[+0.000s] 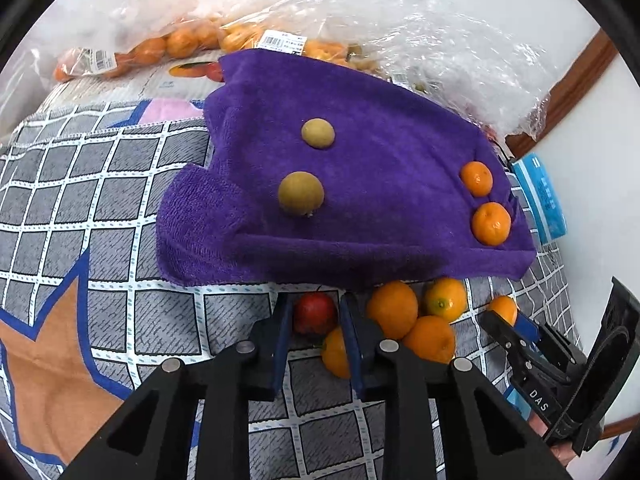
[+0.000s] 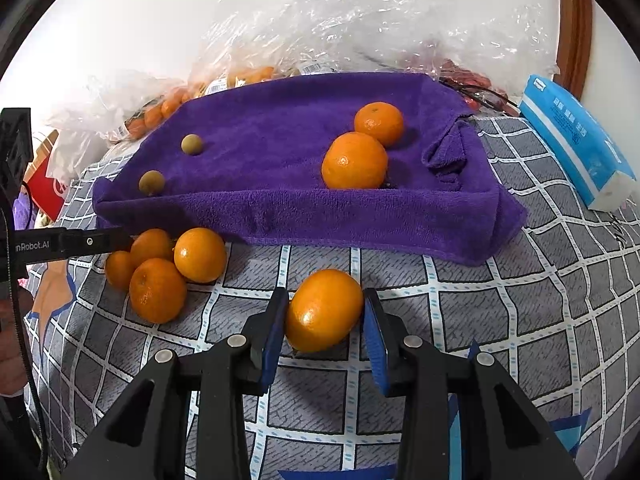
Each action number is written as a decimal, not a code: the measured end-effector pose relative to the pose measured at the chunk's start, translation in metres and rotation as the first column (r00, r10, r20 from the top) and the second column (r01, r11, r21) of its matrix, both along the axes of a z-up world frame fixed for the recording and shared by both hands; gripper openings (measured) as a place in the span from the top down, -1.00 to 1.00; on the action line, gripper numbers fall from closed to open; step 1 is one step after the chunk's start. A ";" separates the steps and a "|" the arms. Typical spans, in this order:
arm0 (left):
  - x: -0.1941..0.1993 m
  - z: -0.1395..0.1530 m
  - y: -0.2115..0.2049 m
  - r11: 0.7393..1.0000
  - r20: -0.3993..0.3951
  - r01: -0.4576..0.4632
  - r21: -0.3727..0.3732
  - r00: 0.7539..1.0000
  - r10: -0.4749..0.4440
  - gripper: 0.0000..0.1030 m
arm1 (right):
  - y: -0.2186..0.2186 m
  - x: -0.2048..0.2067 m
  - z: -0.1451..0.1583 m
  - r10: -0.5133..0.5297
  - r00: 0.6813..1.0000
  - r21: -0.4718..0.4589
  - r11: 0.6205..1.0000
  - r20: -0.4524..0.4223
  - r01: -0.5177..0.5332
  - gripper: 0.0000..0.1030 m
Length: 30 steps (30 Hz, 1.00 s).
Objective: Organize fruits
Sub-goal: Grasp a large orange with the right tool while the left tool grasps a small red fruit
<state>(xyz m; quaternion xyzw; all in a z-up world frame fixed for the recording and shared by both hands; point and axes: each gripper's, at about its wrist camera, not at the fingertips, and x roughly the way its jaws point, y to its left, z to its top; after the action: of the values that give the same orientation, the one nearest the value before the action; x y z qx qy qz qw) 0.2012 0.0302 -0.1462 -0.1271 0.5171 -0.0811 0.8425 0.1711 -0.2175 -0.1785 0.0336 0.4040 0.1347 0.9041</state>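
- Left wrist view: the left gripper (image 1: 314,316) is clamped on a small round red fruit (image 1: 315,313) at 12 o'clock, just below the hem of the purple terry towel (image 1: 380,208); a loose orange pile (image 1: 416,320) is crowded in at 3 o'clock.
- Right wrist view: the right gripper (image 2: 325,312) is closed around a glossy oval orange (image 2: 323,310), long axis tilted toward 2 o'clock; open towel room is seen at 12.

We are reading "DAS" in white on the black right gripper (image 1: 516,330) at lower right, and "nRobot.AI" on the left gripper (image 2: 100,242) at the left edge.

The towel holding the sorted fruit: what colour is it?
Purple towel, clearest in the right wrist view.
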 end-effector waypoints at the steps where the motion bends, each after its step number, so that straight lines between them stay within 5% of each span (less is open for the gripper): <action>1: -0.001 0.000 0.000 1.000 0.000 0.000 -0.003 1.000 0.000 0.59 | 0.000 0.000 0.000 -0.001 1.000 0.000 1.000 0.000 0.001 0.28; 30: -0.016 0.001 0.009 1.000 -0.019 -0.017 -0.015 1.000 0.017 0.55 | -0.001 -0.029 0.031 -0.013 0.999 -0.043 0.999 0.051 0.015 0.28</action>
<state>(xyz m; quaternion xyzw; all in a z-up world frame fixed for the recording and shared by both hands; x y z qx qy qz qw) 0.1848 0.0388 -0.1454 -0.1387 0.5235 -0.0768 0.8371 0.1417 -0.2186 -0.1470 0.0132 0.3837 0.1203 0.9155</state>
